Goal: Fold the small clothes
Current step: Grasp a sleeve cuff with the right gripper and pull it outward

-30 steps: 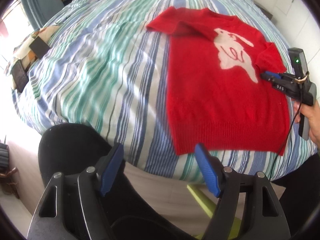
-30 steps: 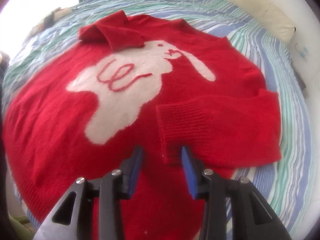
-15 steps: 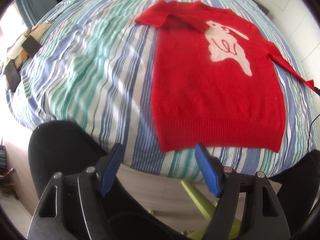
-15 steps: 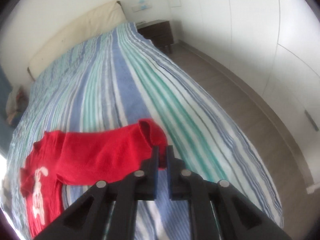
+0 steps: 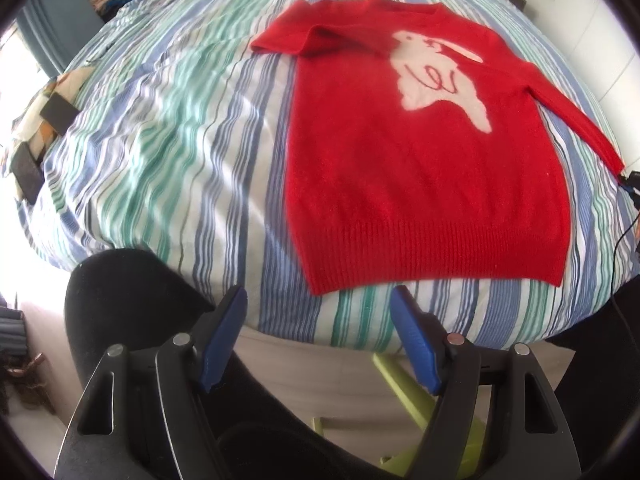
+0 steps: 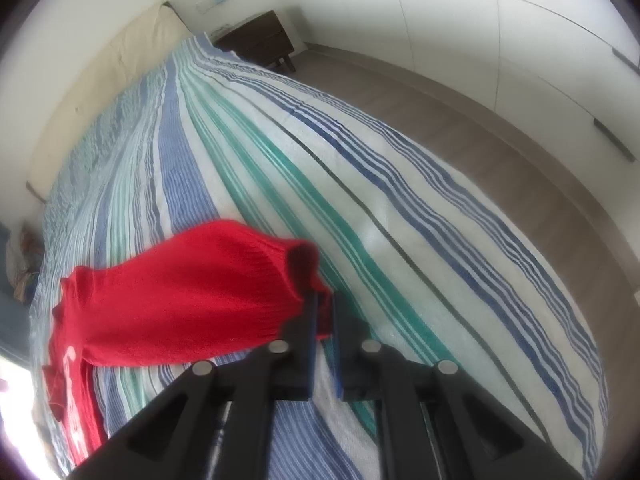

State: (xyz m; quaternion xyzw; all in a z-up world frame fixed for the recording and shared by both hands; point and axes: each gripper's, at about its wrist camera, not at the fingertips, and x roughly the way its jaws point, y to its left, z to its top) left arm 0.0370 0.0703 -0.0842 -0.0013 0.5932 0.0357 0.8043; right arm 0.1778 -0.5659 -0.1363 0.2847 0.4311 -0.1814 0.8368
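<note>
Red sweater [image 5: 420, 168] lies flat on the striped bed [image 5: 168, 140], white rabbit motif up, hem at the near edge. Right tool [image 6: 325, 312] clamped tight on the cuff of the right sleeve [image 6: 192, 300], which is drawn out sideways off the body. Left tool [image 5: 320, 336] hangs wide open, empty, past the bed's near edge, just short of the hem.

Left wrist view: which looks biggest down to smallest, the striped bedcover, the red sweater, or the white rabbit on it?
1. Bedcover, filling most of the view.
2. Sweater, lying on it.
3. Rabbit, a patch on the sweater's chest.
</note>
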